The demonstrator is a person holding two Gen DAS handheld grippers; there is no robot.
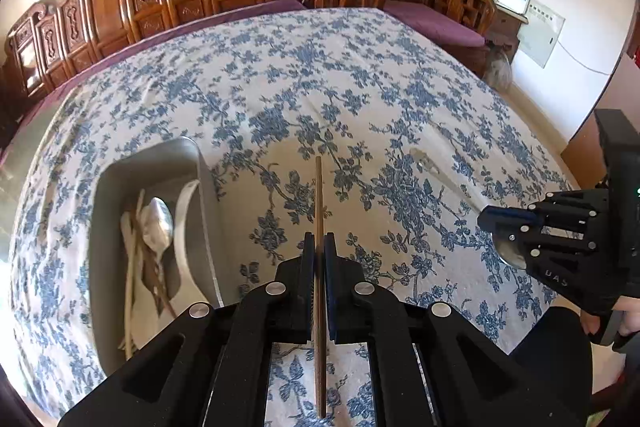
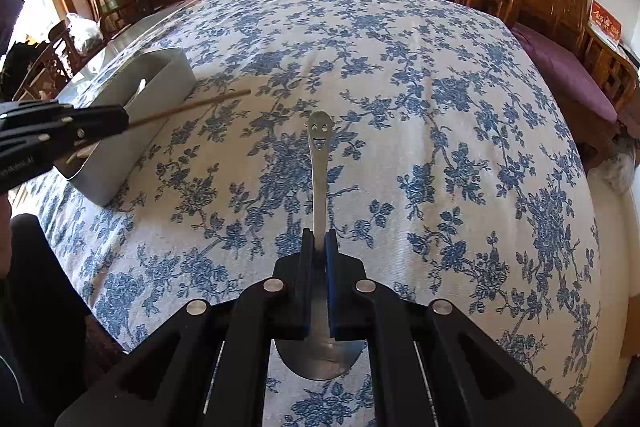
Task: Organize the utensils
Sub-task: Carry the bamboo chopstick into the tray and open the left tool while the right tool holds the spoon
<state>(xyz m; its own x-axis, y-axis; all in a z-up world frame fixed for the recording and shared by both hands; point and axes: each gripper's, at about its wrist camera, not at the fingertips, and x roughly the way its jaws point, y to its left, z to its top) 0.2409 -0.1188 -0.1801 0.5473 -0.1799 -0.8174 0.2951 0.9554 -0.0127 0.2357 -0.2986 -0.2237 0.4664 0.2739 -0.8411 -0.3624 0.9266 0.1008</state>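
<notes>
I clamp left gripper (image 1: 319,243) on stiff, light chopstick (image 1: 318,195) mid-shaft; right gripper (image 2: 319,241) pinches slick steel spoon (image 2: 320,163) by handle.

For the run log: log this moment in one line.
left gripper: shut on chopstick | right gripper: shut on spoon | bin: holds utensils

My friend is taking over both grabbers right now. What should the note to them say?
Left gripper: shut on a wooden chopstick.
Right gripper: shut on a metal spoon with a smiley handle, bowl end toward the camera.
Grey bin sits on the floral tablecloth, on the left.
Done: a spoon and other utensils already lie in the bin.
Left: put the chopstick and the spoon in too.
</notes>
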